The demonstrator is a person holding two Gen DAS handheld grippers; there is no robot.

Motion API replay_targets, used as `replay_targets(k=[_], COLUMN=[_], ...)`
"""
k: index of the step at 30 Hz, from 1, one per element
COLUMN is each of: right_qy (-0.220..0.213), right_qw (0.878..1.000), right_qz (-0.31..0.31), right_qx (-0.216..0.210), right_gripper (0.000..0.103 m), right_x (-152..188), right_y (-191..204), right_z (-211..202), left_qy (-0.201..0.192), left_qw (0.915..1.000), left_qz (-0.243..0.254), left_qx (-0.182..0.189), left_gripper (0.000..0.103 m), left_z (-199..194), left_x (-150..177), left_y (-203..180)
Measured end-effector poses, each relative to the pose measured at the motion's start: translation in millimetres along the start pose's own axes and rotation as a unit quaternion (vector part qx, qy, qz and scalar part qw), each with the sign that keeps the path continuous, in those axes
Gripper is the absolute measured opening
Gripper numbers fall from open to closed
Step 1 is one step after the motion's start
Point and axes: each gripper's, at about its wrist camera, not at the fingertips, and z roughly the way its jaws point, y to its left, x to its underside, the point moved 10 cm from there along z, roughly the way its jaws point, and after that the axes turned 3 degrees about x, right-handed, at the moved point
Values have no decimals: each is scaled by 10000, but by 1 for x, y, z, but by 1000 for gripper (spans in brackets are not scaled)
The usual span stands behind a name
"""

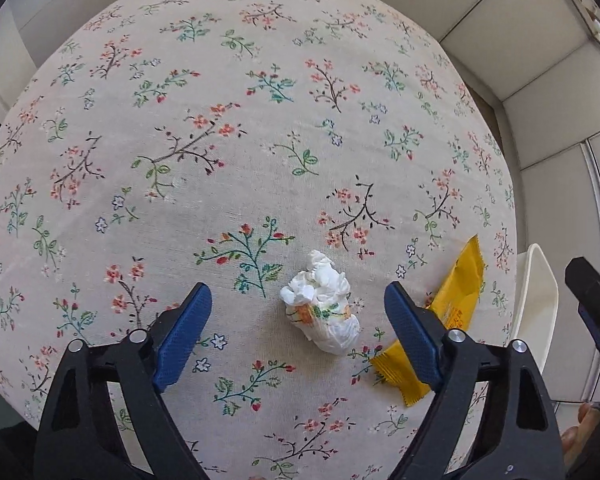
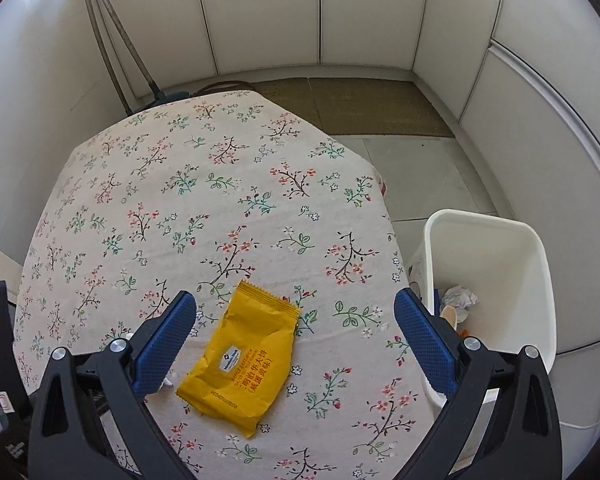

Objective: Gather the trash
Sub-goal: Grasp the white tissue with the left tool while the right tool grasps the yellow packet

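Observation:
A crumpled white tissue [image 1: 325,309] with a floral print lies on the flowered tablecloth [image 1: 236,128]. My left gripper [image 1: 298,308] hangs over it, open, blue pads on either side and clear of it. A yellow snack wrapper [image 2: 244,360] lies flat on the cloth [image 2: 204,208], and the same yellow wrapper [image 1: 452,300] shows in the left wrist view behind the right finger. My right gripper [image 2: 296,320] is open above the wrapper, its pads apart from it. A white trash bin [image 2: 496,240] stands beside the table's right edge, with crumpled paper [image 2: 458,300] inside.
The bin's rim [image 1: 540,300] shows beyond the table edge in the left wrist view, and the other gripper's black body [image 1: 596,312] is at the far right. Mop handles [image 2: 112,48] lean against the white wall panels. A brown mat [image 2: 364,108] lies on the tiled floor.

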Motion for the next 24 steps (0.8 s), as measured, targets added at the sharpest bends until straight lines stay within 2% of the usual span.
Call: replay_targets(k=[1, 3, 5, 7, 8, 15, 24], right_qy=[49, 129, 218, 324, 387, 836, 1261], right_qw=[10000, 9998, 9995, 9990, 9986, 9954, 9919], right_qz=[39, 117, 192, 245, 281, 206, 78], right_qx=[-48, -113, -148, -198, -223, -416, -103], right_gripper=[96, 96, 96, 96, 96, 96, 96], right_x=[0, 0, 1, 3, 4, 19, 42], right_y=[0, 0, -1, 0, 1, 19, 32], right_z=[3, 6, 10, 15, 18, 36, 65], left_qy=[61, 157, 34, 30, 56, -228, -784], left_qw=[10000, 9997, 9992, 9989, 9990, 9992, 9950], left_qz=[63, 194, 368, 458, 438, 93, -207], left_qx=[-14, -66, -140, -33, 75, 303, 579], left_gripper=[72, 65, 54, 36, 34, 33, 33], left_z=[5, 12, 11, 10, 9, -25, -82], left_x=[2, 5, 3, 2, 2, -15, -33], left_y=[-2, -4, -5, -6, -6, 21, 49])
